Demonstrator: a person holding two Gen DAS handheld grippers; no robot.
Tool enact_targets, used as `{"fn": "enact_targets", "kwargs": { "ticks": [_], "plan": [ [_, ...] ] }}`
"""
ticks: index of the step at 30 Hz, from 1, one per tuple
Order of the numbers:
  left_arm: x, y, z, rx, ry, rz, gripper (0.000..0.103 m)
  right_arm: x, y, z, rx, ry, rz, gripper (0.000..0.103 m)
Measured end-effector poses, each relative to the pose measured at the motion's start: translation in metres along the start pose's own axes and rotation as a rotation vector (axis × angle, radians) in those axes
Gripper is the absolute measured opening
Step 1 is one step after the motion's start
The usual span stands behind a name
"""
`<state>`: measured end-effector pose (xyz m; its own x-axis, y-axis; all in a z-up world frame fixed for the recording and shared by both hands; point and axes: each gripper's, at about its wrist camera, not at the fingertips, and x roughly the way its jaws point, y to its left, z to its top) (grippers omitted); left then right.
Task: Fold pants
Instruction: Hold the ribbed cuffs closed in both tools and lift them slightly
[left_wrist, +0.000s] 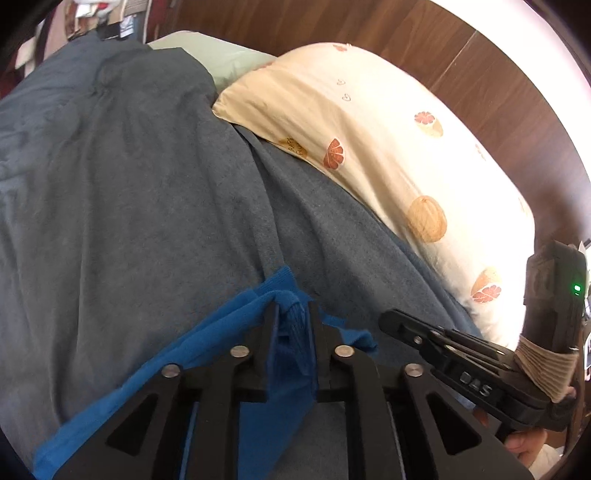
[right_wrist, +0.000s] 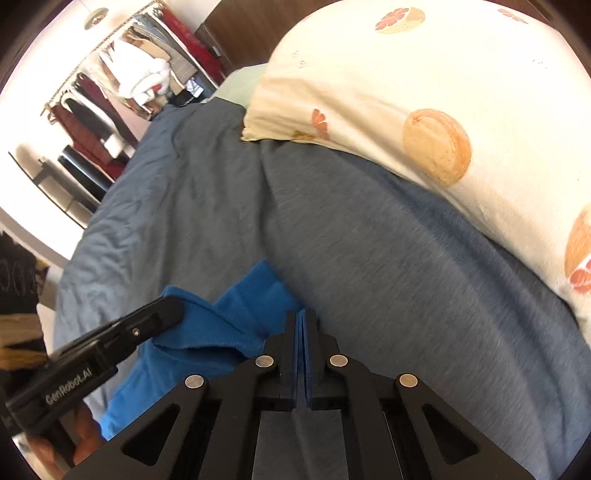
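Observation:
The blue pants (left_wrist: 229, 339) lie bunched on the grey-blue bed cover (left_wrist: 147, 206), close in front of both grippers. My left gripper (left_wrist: 293, 314) is shut on a bunched fold of the blue pants. My right gripper (right_wrist: 303, 317) is shut on a thin edge of the blue pants (right_wrist: 229, 325), which spread to its left. The right gripper also shows at the right of the left wrist view (left_wrist: 395, 321). The left gripper shows at the lower left of the right wrist view (right_wrist: 173, 310), resting on the blue cloth.
A cream pillow (left_wrist: 388, 147) with orange-fruit print lies to the right, against a brown wooden headboard (left_wrist: 369, 26). A pale green pillow (left_wrist: 214, 51) lies behind it. A rack of hanging clothes (right_wrist: 122, 85) stands beyond the bed at the left.

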<state>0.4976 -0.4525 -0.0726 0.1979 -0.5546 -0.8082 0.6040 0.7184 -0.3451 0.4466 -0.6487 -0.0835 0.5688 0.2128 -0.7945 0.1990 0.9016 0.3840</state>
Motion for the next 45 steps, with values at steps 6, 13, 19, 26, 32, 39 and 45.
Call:
{"fn": "enact_targets", "kwargs": {
  "ticks": [6, 13, 19, 26, 32, 39, 45],
  "plan": [
    [0.0, -0.012, 0.016, 0.164, -0.01, 0.0, 0.043, -0.005, 0.002, -0.007, -0.011, -0.016, -0.031, 0.01],
    [0.018, -0.006, 0.017, 0.383, 0.059, 0.073, 0.047, -0.001, 0.007, -0.018, 0.025, -0.041, 0.04, 0.031],
    [0.046, 0.023, 0.022, 0.341, 0.12, 0.083, 0.039, 0.023, 0.005, -0.023, 0.071, -0.028, 0.036, 0.032],
    [0.061, 0.043, 0.041, 0.341, 0.09, 0.121, 0.025, 0.026, -0.009, -0.025, 0.175, -0.068, -0.02, 0.031],
    [0.079, 0.043, 0.047, 0.359, 0.172, -0.011, 0.02, 0.034, -0.012, -0.03, 0.219, -0.062, -0.044, 0.028],
    [0.088, 0.047, 0.051, 0.326, 0.273, -0.197, 0.018, 0.042, -0.022, -0.03, 0.247, -0.044, -0.005, 0.024],
    [0.087, 0.038, 0.045, 0.374, 0.312, -0.235, 0.019, 0.046, -0.026, -0.033, 0.23, -0.032, 0.009, 0.02]
  ]
}}
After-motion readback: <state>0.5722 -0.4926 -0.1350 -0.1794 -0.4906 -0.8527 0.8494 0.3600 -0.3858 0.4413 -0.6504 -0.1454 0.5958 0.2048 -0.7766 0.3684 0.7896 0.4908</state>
